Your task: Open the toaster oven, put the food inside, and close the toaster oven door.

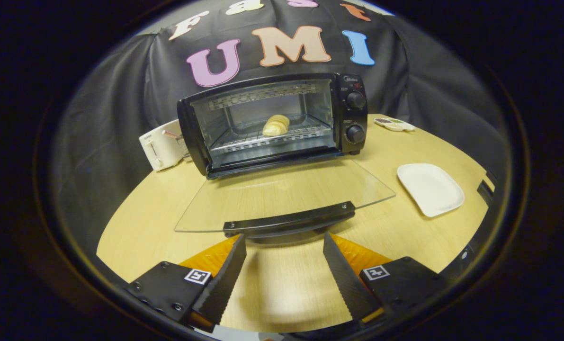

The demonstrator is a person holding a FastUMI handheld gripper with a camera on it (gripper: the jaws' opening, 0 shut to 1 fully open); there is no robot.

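Observation:
A black toaster oven (353,113) stands at the back of the wooden table, its glass door (282,196) folded down flat toward me. A pale croissant-like pastry (276,125) lies on the wire rack inside. The door's black handle (289,219) sits just ahead of my fingertips, slightly above the gap between them. My gripper (284,241) is open, with only the bare tabletop between its fingers, and it touches nothing.
A white square plate (431,188) lies on the table (139,227) to the right of the open door. A white pop-up toaster (161,144) stands left of the oven. A small dish (394,124) sits behind the oven's right side.

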